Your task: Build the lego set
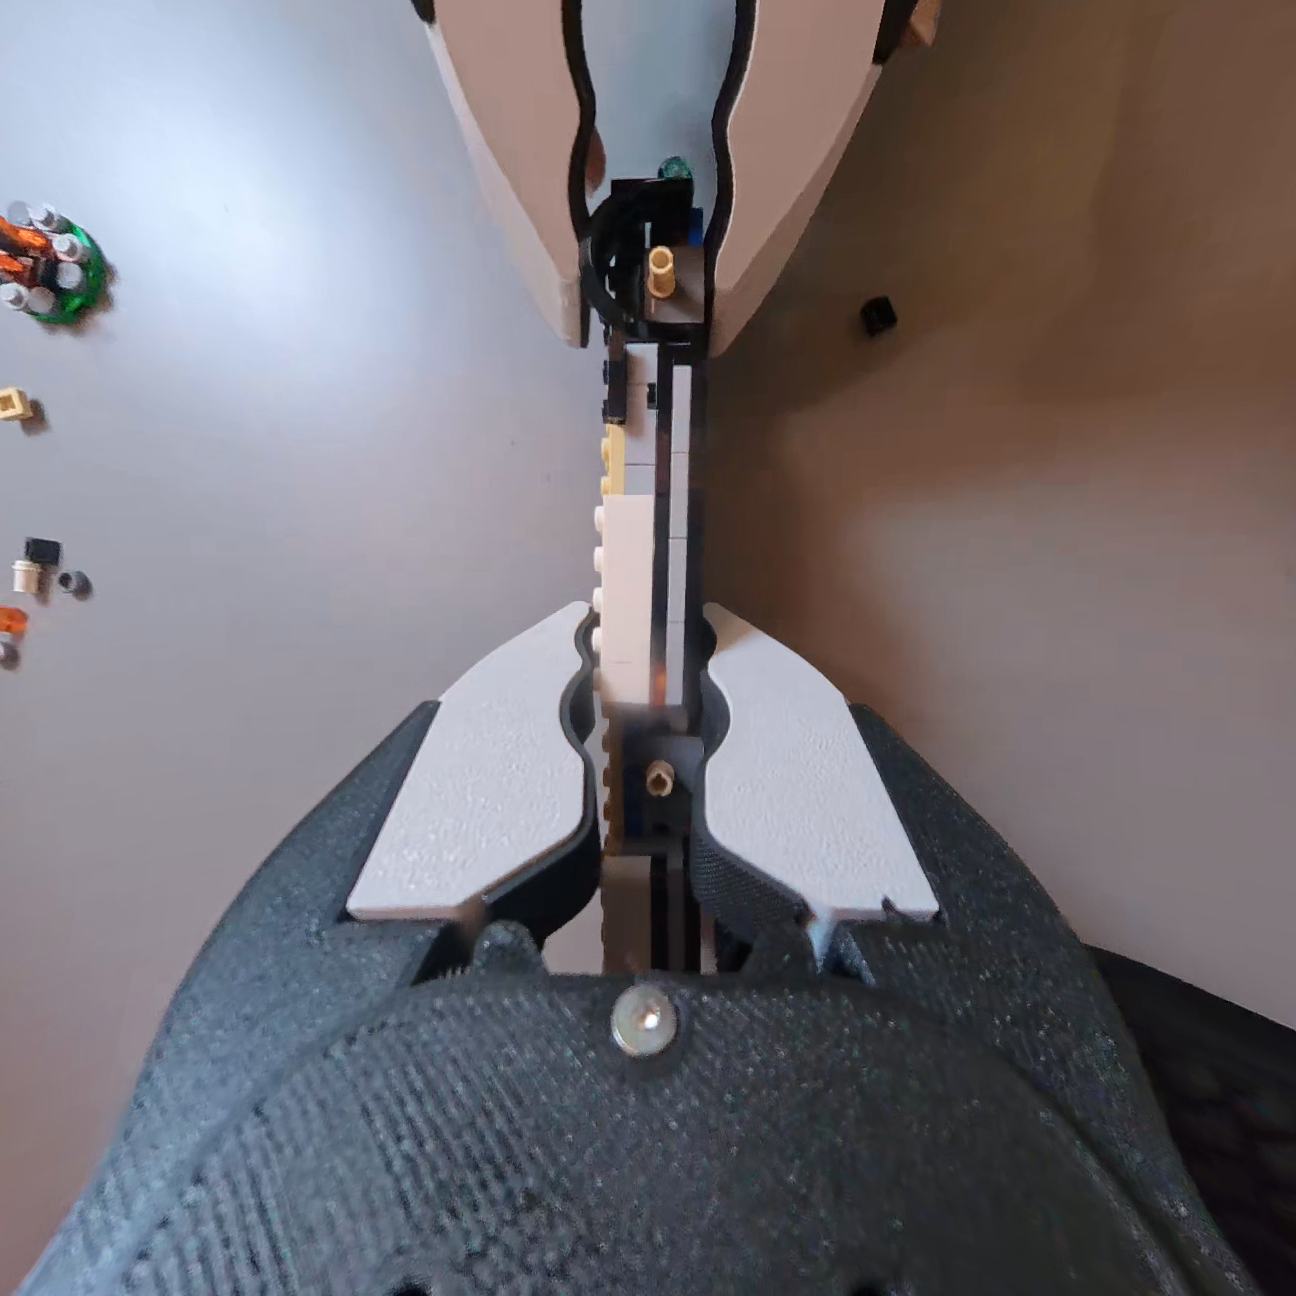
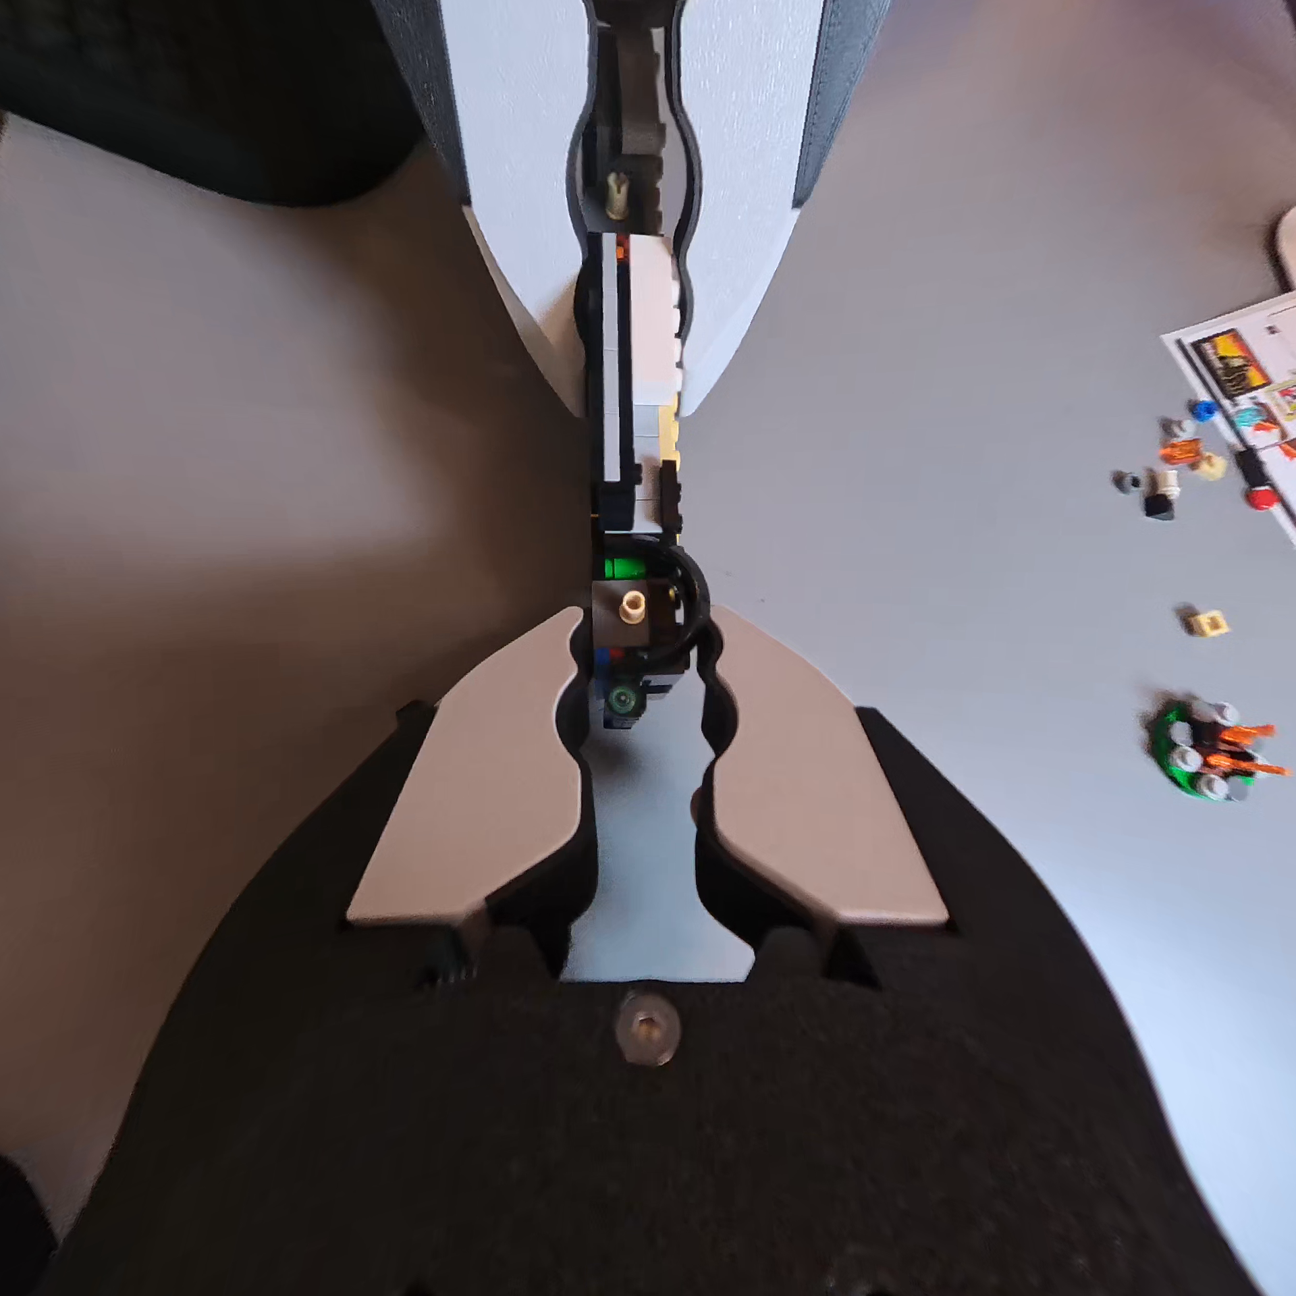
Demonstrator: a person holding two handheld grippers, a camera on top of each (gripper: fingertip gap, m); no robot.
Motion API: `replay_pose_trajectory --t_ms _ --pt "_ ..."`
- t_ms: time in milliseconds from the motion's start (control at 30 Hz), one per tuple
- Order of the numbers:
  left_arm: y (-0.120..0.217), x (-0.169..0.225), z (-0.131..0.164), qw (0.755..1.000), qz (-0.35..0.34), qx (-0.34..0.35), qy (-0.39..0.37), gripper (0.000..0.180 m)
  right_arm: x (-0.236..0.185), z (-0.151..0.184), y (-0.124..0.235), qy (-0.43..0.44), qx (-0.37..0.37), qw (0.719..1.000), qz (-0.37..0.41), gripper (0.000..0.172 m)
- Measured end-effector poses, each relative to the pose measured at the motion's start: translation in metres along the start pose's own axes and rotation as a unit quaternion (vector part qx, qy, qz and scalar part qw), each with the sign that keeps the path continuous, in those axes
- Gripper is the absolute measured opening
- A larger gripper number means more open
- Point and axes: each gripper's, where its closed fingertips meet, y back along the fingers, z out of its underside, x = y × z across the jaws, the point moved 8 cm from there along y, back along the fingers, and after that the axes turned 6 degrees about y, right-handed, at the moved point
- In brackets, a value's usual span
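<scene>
Brick-built model: a long, narrow bar of white, grey and black bricks with a strip of yellow, held in the air above the grey table, spanning from one gripper to the other.

Far left on the table, well apart from it: a green round plate carrying grey studs and orange pieces, a small tan piece, and a few loose bits below.

Centre: the left gripper pinches the near end. One pad bears on the studded white side, the other on the black side. At the far end the right gripper flanks the bar closely at its fingertips. A tan pin, a black ring and a green lens sit between them. The ring seems to brush one pad; whether both pads press, I cannot tell.

Right: a small black cube lies alone. Seen from the right wrist, a printed sheet and scattered small pieces lie off to the side.

Handling, as I judge it: light and stiff, but only snap-fitted, so bending or twisting along its length could pop it apart. The studded face should give bite and the smooth faces may slip. Best held across the solid flat sides near an end, clear of ring, pin and lens.
</scene>
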Motion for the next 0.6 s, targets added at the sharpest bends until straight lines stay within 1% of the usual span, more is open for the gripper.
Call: replay_pose_trajectory --t_ms 100,233,300,333,400,433,467,533,600 --pt "0.013 0.0 0.006 0.999 -0.023 0.026 0.002 0.035 0.005 0.001 0.0 0.0 -0.001 1.0 -0.021 0.028" --pt "0.024 0.002 0.03 0.994 -0.016 0.104 0.039 0.044 0.009 0.003 0.0 -0.002 0.003 0.999 -0.039 0.028" --pt "0.02 0.006 0.041 0.989 -0.011 0.134 0.055 0.043 0.011 0.002 -0.001 -0.002 0.002 0.999 -0.041 0.028" --pt "0.017 0.007 0.045 0.987 -0.023 0.149 0.056 0.041 0.011 0.001 -0.002 -0.002 0.003 0.999 -0.041 0.028" --pt "0.014 0.009 0.047 0.983 -0.052 0.174 0.041 0.031 0.011 0.001 -0.001 -0.001 -0.001 0.999 -0.035 0.028" --pt "0.013 0.011 0.048 0.981 -0.052 0.183 0.033 0.03 0.011 0.0 0.001 0.0 -0.007 1.0 -0.028 0.031" --pt "0.012 0.011 0.048 0.98 -0.054 0.188 0.033 0.03 0.01 0.0 0.006 0.001 -0.013 1.0 -0.018 0.034" --pt "0.012 0.011 0.048 0.979 -0.053 0.191 0.035 0.029 0.005 0.0 0.02 0.008 -0.028 1.0 0.003 0.034" --pt "0.012 0.012 0.048 0.978 -0.055 0.197 0.028 0.029 -0.008 0.003 0.033 0.023 -0.053 0.998 0.006 0.028"
